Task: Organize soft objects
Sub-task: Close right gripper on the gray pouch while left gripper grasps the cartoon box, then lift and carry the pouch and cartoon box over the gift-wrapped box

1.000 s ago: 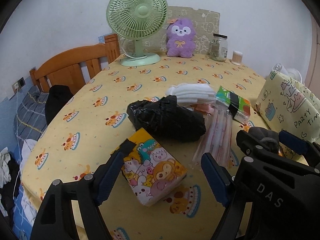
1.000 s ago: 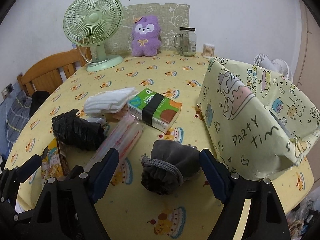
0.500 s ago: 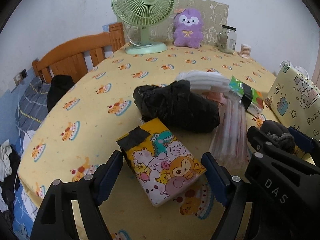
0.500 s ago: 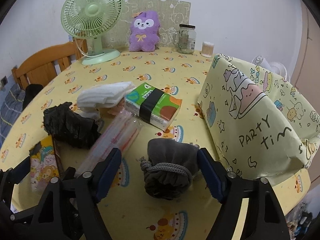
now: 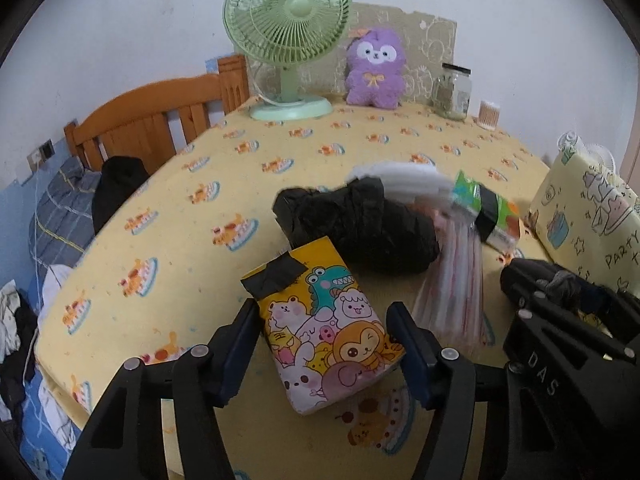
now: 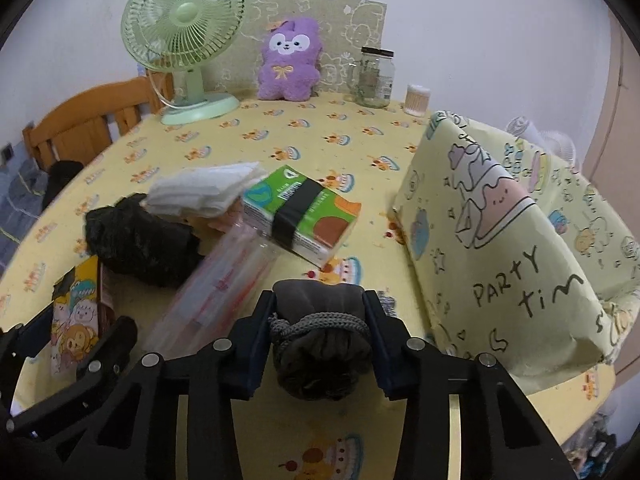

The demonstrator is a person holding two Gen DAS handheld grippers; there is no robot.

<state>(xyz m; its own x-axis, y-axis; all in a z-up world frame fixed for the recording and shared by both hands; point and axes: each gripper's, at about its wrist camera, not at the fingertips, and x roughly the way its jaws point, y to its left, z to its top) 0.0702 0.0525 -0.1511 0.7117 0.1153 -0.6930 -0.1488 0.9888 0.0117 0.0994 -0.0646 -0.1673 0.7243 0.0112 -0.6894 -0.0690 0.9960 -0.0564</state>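
A cartoon-printed tissue pack (image 5: pixel 320 328) lies on the yellow tablecloth (image 5: pixel 192 240) between the fingers of my left gripper (image 5: pixel 323 308). Its jaws are closing, and both blue pads touch the pack's sides. In the right wrist view a grey drawstring pouch (image 6: pixel 320 344) sits between the fingers of my right gripper (image 6: pixel 319 298). Those jaws are closing too and squeeze the pouch on both sides. A crumpled black plastic bag (image 6: pixel 140 240), a folded white cloth (image 6: pixel 204 192), a green tissue pack (image 6: pixel 304 212) and a clear striped packet (image 6: pixel 224 280) lie just beyond.
A pale yellow paper party bag (image 6: pixel 500 240) stands at the right. At the table's far edge are a green fan (image 6: pixel 184 32), a purple plush (image 6: pixel 288 64), a glass jar (image 6: pixel 374 76) and a cotton swab tub (image 6: pixel 416 98). A wooden bed frame (image 5: pixel 160 116) is to the left.
Both grippers' jaws have narrowed. The left pads have come in against the cartoon pack, and the right pads now squeeze the grey pouch. Neither hand has shifted much.
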